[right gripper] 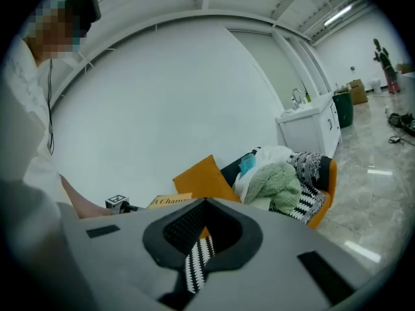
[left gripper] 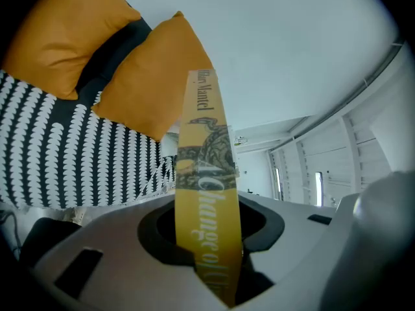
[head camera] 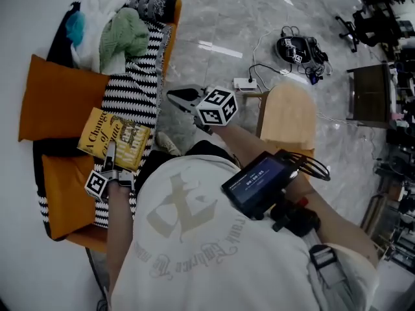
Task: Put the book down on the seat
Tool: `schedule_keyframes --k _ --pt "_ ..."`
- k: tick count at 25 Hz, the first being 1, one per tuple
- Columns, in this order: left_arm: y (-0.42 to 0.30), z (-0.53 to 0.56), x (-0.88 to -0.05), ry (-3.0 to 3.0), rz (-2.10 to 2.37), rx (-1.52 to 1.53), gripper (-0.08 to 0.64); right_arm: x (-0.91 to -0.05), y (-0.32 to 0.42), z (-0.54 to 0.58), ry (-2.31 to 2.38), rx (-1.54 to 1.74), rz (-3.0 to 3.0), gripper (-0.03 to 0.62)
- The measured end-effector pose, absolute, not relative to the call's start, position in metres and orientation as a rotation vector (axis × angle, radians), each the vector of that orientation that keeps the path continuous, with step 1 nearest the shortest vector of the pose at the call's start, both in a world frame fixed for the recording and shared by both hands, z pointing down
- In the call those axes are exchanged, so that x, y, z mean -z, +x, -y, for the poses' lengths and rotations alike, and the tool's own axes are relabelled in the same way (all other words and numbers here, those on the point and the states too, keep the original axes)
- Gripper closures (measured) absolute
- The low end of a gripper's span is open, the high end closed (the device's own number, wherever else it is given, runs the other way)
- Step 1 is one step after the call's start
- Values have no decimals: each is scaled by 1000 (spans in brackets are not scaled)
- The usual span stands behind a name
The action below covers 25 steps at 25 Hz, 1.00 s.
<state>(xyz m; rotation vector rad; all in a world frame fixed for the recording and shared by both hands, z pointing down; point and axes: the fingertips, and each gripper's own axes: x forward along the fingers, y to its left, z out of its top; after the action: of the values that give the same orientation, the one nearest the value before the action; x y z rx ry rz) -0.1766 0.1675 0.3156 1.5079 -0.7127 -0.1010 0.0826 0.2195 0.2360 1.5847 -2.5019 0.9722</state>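
A yellow book [head camera: 120, 135] is held flat just above the sofa seat's black-and-white throw [head camera: 133, 89], between two orange cushions. My left gripper [head camera: 110, 153] is shut on the book's near edge. In the left gripper view the book [left gripper: 204, 173] runs up from between the jaws of the left gripper [left gripper: 214, 264], spine facing the camera. My right gripper [head camera: 185, 99] hangs over the floor beside the sofa's front edge, to the book's right, shut and holding nothing. In the right gripper view, beyond the right gripper [right gripper: 198, 258], the book [right gripper: 170, 200] shows far off at the left.
An orange cushion [head camera: 58, 99] lies behind the book and another [head camera: 65, 193] nearer me. A heap of clothes [head camera: 117, 28] fills the sofa's far end. A round wooden stool [head camera: 288, 118], a power strip [head camera: 245, 83] and cables [head camera: 298, 50] are on the floor at right.
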Motion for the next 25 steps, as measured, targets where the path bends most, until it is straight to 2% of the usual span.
schedule_keyframes --k 16,25 --pt "-210 -125 -358 1406 778 139 403 -249 65 -141 1445 -942 2480 578" --pt "-235 -147 -363 1332 898 200 403 -257 32 -118 1232 -961 2550 578"
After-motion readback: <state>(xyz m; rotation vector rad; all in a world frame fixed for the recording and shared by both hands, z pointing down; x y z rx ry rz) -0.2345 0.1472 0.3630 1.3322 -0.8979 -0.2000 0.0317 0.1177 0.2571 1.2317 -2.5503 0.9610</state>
